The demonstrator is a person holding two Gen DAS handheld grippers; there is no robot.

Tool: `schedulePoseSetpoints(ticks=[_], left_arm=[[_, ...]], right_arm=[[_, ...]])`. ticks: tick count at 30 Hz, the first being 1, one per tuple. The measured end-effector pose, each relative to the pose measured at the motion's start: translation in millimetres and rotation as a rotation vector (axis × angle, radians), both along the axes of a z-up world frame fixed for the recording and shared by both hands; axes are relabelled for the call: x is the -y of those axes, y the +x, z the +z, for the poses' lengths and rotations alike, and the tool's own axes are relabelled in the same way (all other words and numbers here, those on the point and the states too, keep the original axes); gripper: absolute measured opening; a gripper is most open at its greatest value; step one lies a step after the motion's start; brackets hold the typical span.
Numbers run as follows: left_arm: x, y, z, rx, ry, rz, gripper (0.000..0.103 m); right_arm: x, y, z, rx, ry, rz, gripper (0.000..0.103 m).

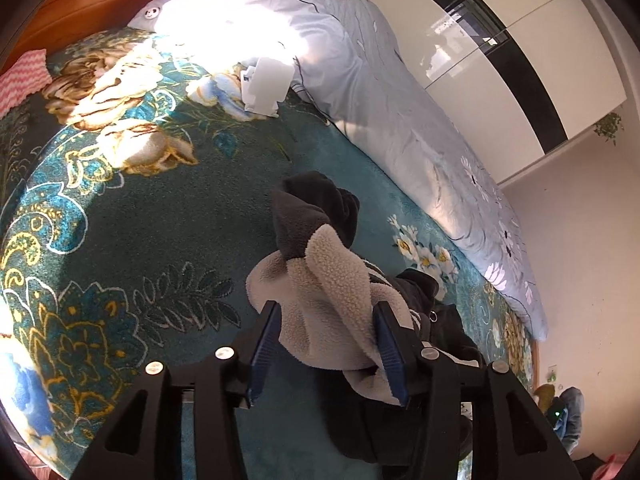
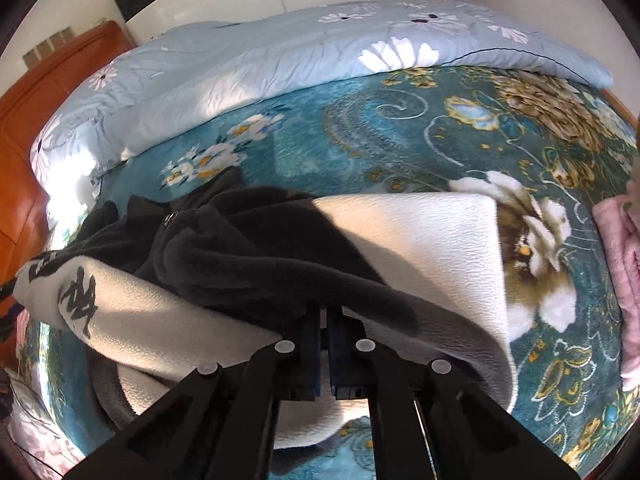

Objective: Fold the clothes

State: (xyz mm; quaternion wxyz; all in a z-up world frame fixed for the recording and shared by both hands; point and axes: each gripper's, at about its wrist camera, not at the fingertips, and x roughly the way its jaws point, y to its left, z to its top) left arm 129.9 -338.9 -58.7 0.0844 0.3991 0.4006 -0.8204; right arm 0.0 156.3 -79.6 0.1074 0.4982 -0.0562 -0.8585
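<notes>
1. The right gripper [image 2: 324, 332] has its blue pads pressed almost together, with the fleece garment [image 2: 420, 248] draped over their tips. It appears to pinch a thin edge of that cloth, though the fabric hides the bite itself. If only one layer is caught, a pull could peel that layer off and spoil the crease.

2. The left gripper [image 1: 326, 350] stands spread wide, its fingers either side of a bunched grey-and-black part of the same fleece garment [image 1: 320, 280], which sags between them. It is not clamped. Closing on so thick a wad risks catching several layers at once and dragging more cloth than intended.

3. The garment lies on the patterned teal blanket [image 2: 400, 140], partly heaped: in the right wrist view the pale body lies fairly flat to the right, while a black sleeve or hood part [image 2: 248, 256] is piled across it. Thick pile clings to a plush blanket, so a sideways drag may rumple the flat portion.

4. A small white device [image 1: 264, 84] sits farther up the blanket, well apart from the garment; a wide fling of a sleeve could reach it.

5. The pale blue quilt [image 1: 380, 92] lies along the far side; cloth pushed there may ride up its edge and fold crooked.
</notes>
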Motion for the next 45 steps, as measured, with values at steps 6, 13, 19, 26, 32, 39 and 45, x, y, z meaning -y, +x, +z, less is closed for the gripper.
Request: schedulePoseSetpoints(ticks=[6, 13, 19, 26, 32, 39, 45], left_arm=[[18.2, 14.8, 0.9, 0.013, -0.003, 0.066, 0.056], [27.2, 20.5, 23.7, -0.007, -0.100, 0.143, 0.056], [7.7, 1.8, 33.5, -0.029, -0.120, 0.048, 0.058], [-13.7, -13.0, 30.5, -0.040, -0.082, 0.002, 0.060], [-30.1, -27.8, 33.5, -0.045, -0.091, -0.039, 0.063], [-32.9, -37.9, 46.3, -0.085, -0.101, -0.052, 0.065], [-34.5, -49.6, 56.3, -0.119, -0.108, -0.068, 0.065]], right_arm=[[-47.8, -5.4, 27.6, -0.060, -0.010, -0.122, 0.001], [-48.3, -7.7, 34.6, -0.079, -0.049, -0.052, 0.007], [12.7, -6.7, 21.9, -0.080, -0.050, 0.174, 0.061], [69.4, -17.7, -8.1, -0.010, 0.067, 0.322, 0.063], [59.1, -12.4, -17.1, 0.014, 0.061, 0.259, 0.027], [-2.6, -13.9, 7.0, -0.044, 0.001, 0.071, 0.009], [-81.3, -11.5, 49.1, -0.167, 0.059, -0.177, 0.009]])
